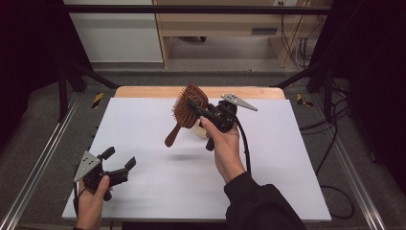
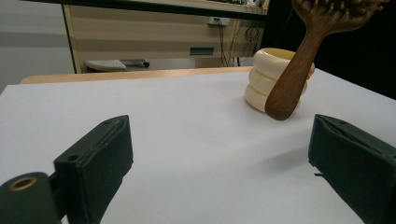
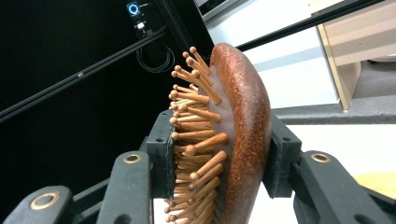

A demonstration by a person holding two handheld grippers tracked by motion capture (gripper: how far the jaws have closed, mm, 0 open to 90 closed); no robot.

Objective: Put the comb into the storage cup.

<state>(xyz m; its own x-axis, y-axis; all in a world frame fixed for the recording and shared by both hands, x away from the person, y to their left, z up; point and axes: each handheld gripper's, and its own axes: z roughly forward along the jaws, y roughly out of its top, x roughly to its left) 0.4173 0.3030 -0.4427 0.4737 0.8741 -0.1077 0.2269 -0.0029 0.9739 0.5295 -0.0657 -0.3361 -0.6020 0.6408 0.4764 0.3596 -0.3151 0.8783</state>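
Observation:
A wooden hairbrush (image 1: pixel 186 111) with wooden pins hangs above the white table sheet (image 1: pixel 143 139), handle pointing down and to the left. My right gripper (image 1: pixel 197 109) is shut on its head; in the right gripper view one pad presses the pins and the other the brush's (image 3: pixel 240 135) rounded back. Behind the handle (image 2: pixel 292 79) stands a cream ribbed cup (image 2: pixel 266 79), partly hidden in the high view by the right hand. My left gripper (image 1: pixel 118 159) stands open low at the table's front left, nothing between its pads (image 2: pixel 100 163).
A wooden table edge (image 1: pixel 143 91) runs along the far side of the sheet. Metal rails (image 1: pixel 43 158) flank the table, and cables (image 1: pixel 330 143) lie on the floor to the right. Cabinets (image 1: pixel 215 24) stand beyond the table.

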